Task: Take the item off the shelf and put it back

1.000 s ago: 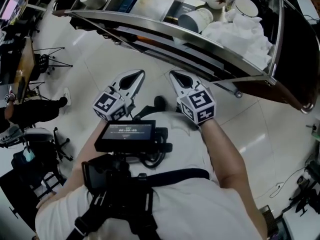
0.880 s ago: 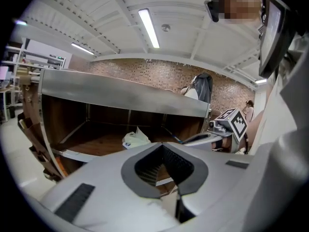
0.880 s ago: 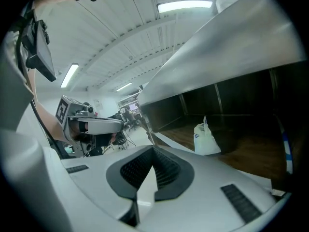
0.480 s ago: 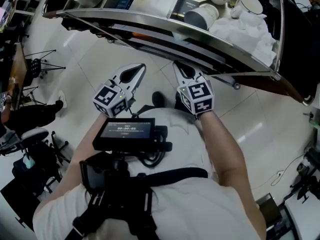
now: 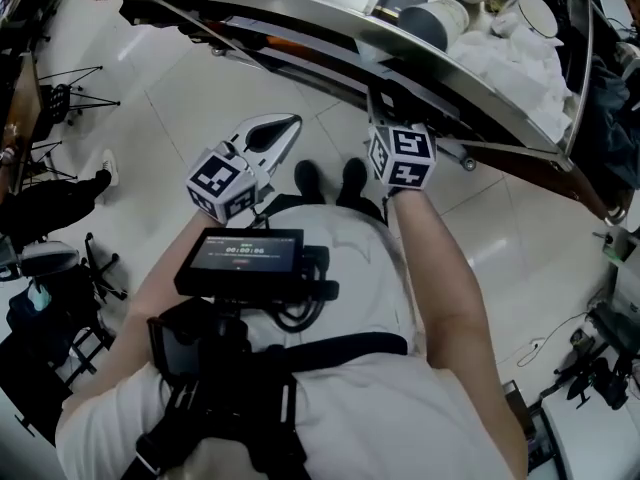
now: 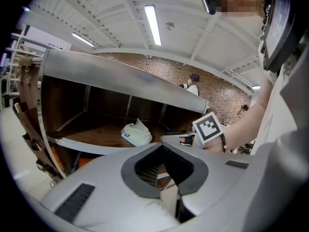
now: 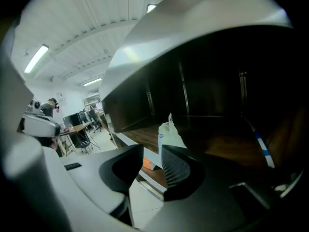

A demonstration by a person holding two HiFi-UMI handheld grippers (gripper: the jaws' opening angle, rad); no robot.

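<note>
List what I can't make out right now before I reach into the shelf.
- Right gripper: its jaws, head view, tucked under the steel rim of the shelf; only the marker cube shows.
- White bag: head view, covered by the tier above it; its print is too small in both gripper views.
- Shelf interior, right rear: right gripper view, too dark.
- Chest monitor readout: head view, too small.

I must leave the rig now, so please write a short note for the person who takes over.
Left gripper: shut, empty, away from the shelves.
Right gripper: open, empty, under the top shelf, pointed at the white plastic bag.
Bag: lies on the lower wooden shelf, not touched.
Done: nothing yet.
Left: grasp the bag, take it off, put it back.
</note>
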